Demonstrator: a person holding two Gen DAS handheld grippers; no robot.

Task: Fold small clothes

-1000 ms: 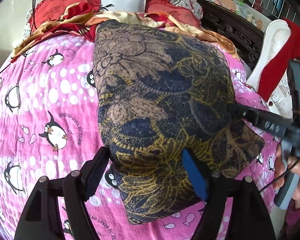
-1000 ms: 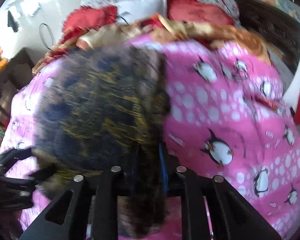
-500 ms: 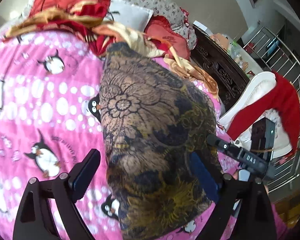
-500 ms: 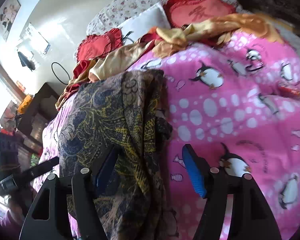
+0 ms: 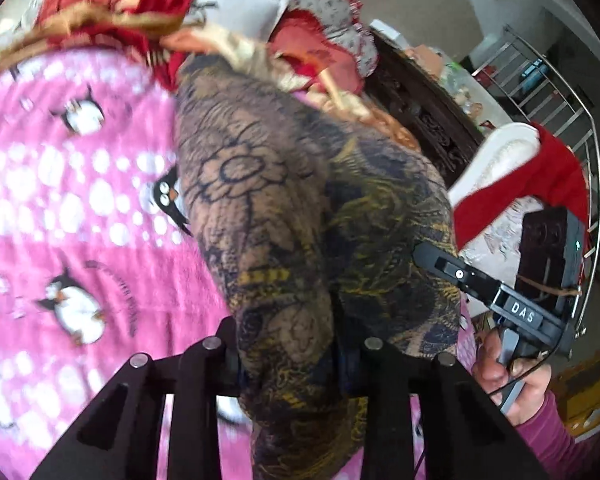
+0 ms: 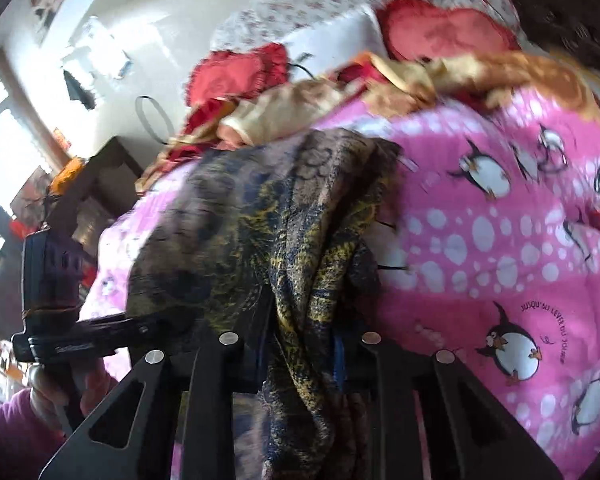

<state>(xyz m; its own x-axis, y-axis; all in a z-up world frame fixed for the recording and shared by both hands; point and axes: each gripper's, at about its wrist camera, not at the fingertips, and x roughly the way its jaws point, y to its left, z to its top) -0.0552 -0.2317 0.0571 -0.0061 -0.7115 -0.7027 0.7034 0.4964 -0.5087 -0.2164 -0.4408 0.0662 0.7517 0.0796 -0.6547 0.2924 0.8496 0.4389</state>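
Observation:
A dark navy, brown and gold flower-patterned garment [image 5: 300, 200] lies in a folded strip on the pink penguin bedspread [image 5: 80, 240]. My left gripper [image 5: 292, 356] is closing its jaws on the garment's near end, and the cloth is bunched tight between the pads. In the right wrist view the same garment [image 6: 260, 220] rises in a ridge. My right gripper [image 6: 300, 352] is closing on another fold of its near edge, with the cloth pinched between the jaws. Each gripper shows in the other's view: the right gripper [image 5: 480, 284] at the garment's right side, the left gripper [image 6: 100, 332] at its left.
Red and gold cloths [image 5: 140, 12] and pillows [image 6: 440, 32] are heaped at the head of the bed. A dark carved wooden frame [image 5: 428, 120], a white seat with a red garment [image 5: 540, 176] and a metal rack [image 5: 572, 112] stand to the right. The bedspread [image 6: 500, 260] spreads out to the right.
Half a second ago both grippers stood wide open around the garment's near edge. Now both have closed on it, and the cloth has bunched and lifted a little.

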